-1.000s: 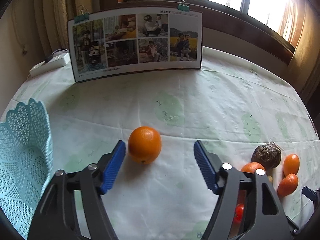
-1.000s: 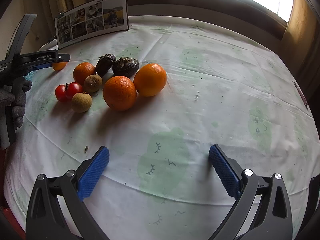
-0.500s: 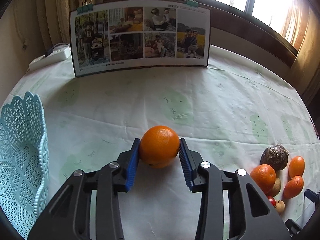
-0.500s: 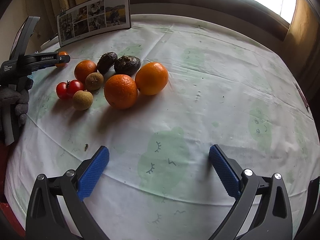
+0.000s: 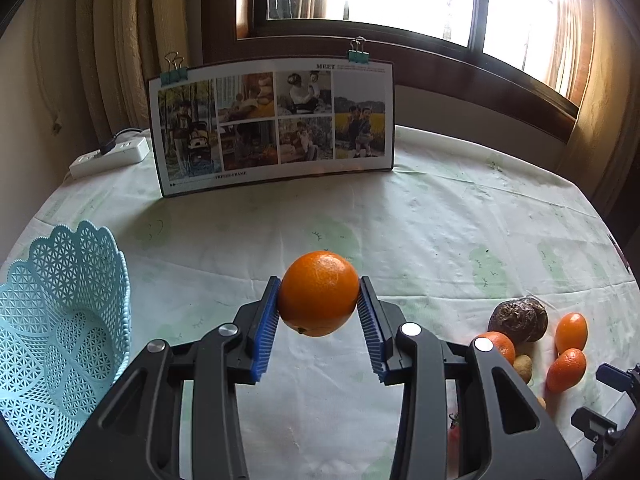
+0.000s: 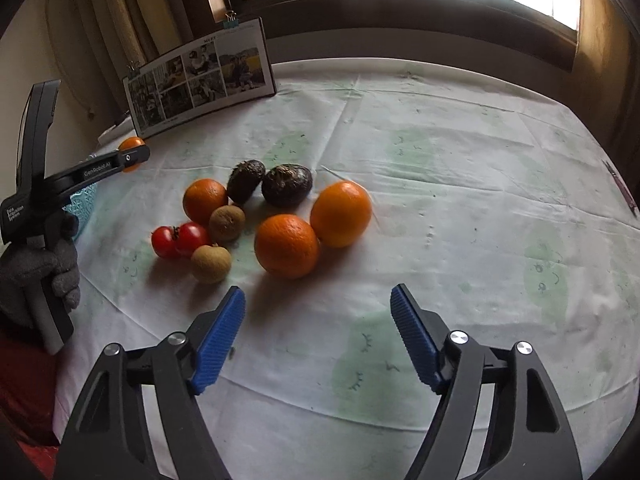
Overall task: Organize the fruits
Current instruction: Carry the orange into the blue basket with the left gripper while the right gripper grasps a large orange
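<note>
Black plastic left gripper (image 5: 319,322) with ribbed blue pads (image 5: 264,330), silver screws; grey knitted glove (image 6: 44,270).

"MEET" and "FREEZE-FRAME" on the photo board (image 5: 272,128), "GenRobot.AI" on the left tongs (image 6: 134,156) (handle print too small)

A home dining corner. A round table (image 5: 440,216) wears a printed cloth, backed by a family photo collage (image 5: 272,124), curtains (image 5: 132,40) and a wood-framed window (image 5: 400,4).
</note>
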